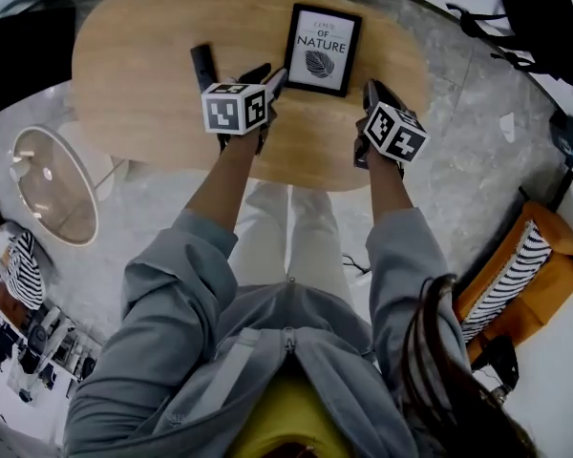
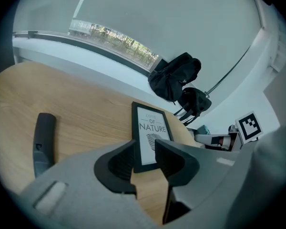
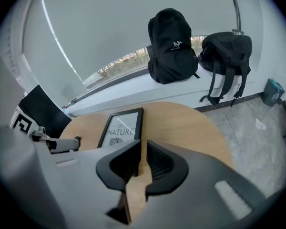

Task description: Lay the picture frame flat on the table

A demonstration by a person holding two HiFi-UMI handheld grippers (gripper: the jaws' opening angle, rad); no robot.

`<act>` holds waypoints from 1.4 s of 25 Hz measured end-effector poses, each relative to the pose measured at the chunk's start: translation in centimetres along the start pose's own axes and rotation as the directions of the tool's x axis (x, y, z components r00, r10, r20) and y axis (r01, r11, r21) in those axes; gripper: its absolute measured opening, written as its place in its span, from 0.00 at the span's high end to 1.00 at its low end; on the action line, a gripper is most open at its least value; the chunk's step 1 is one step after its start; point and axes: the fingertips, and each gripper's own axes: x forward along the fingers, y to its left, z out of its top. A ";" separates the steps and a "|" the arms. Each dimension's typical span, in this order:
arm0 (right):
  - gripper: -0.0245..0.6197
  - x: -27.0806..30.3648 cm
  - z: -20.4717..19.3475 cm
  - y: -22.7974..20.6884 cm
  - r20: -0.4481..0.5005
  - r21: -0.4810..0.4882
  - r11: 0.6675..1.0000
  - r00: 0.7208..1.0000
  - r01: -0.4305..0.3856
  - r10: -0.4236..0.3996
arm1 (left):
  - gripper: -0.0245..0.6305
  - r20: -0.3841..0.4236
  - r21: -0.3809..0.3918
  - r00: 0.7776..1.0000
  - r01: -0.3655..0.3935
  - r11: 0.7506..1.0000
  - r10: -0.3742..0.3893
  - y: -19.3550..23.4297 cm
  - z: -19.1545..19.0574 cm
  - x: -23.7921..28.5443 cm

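The black picture frame with a white "NATURE" leaf print lies flat, face up, on the far middle of the oval wooden table. My left gripper hovers just off the frame's near left corner. Its jaws are open, and only the frame shows through the gap beyond the left gripper. My right gripper is by the frame's right side, apart from it. Its jaws stand a narrow slit apart with nothing between them; in the right gripper view the frame lies ahead and left of the right gripper.
A black remote-like bar lies on the table left of the frame. Two black backpacks rest on the window ledge beyond. An orange chair with a striped cushion stands at the right, a round glass side table at the left.
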 end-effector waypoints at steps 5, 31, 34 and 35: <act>0.96 -4.7 2.1 1.6 0.038 0.013 1.000 0.999 0.012 -0.013 | 0.96 0.040 0.084 0.999 -0.008 0.996 0.004 -3.7 2.0 -4.2; 0.96 -40.2 14.5 14.1 0.539 -0.326 0.944 0.830 0.047 0.145 | 0.96 0.539 0.373 0.842 -0.194 0.907 -0.041 -24.8 12.7 -35.1; 0.96 -45.2 17.2 16.3 0.637 -0.389 0.916 0.747 0.096 0.192 | 0.96 0.622 0.430 0.778 -0.241 0.870 -0.092 -28.5 15.0 -39.3; 0.96 -46.8 17.9 17.0 0.667 -0.408 0.905 0.716 0.118 0.208 | 0.96 0.648 0.450 0.754 -0.262 0.854 -0.110 -29.7 15.6 -40.7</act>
